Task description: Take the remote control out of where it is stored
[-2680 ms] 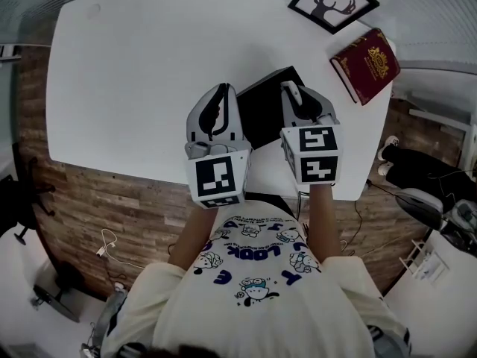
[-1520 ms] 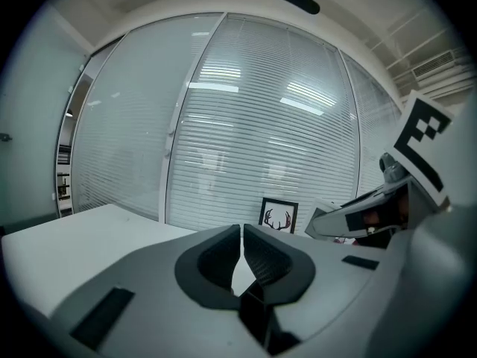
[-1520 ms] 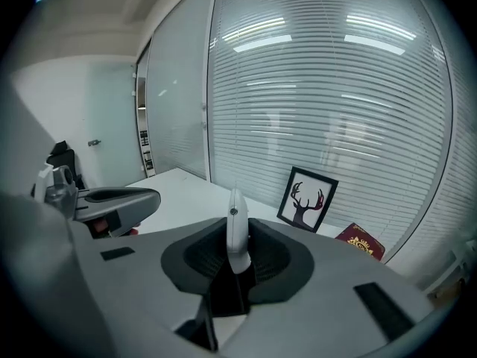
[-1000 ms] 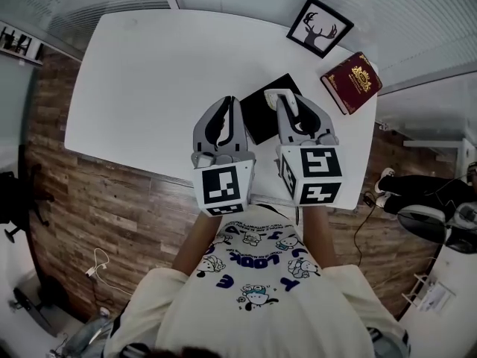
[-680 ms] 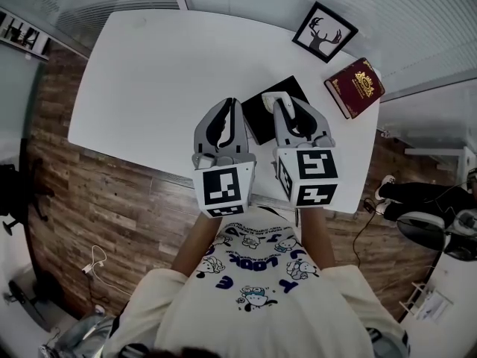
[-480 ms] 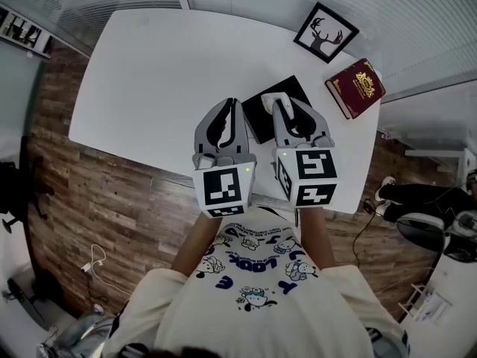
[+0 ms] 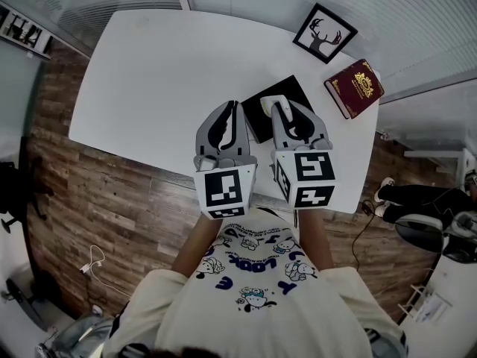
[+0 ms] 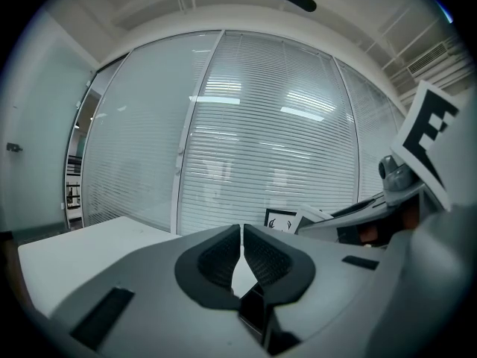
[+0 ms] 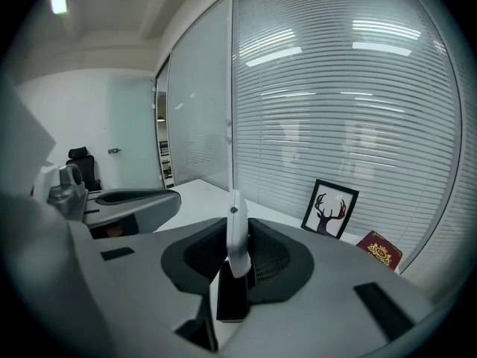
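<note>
The white remote control [image 9: 235, 239] stands edge-on between the jaws of my right gripper [image 9: 237, 258], which is shut on it. In the head view the remote [image 7: 267, 101] shows as a white bar at the tip of the right gripper [image 7: 277, 107], over a flat black case [image 7: 258, 116] on the white table [image 7: 164, 58]. My left gripper [image 7: 232, 109] is just left of the case, shut with nothing in it. Its closed jaws [image 8: 242, 249] point toward the blinds.
A framed deer picture [image 7: 324, 33] and a dark red book [image 7: 356, 86] lie at the table's far right corner. Glass walls with blinds [image 9: 335, 103] run behind the table. Brick-patterned floor [image 7: 97, 192] lies in front of the table's near edge.
Since 2.7 s ago the white remote has appeared in the right gripper's jaws above the black case. Over the last second both grippers have hardly moved.
</note>
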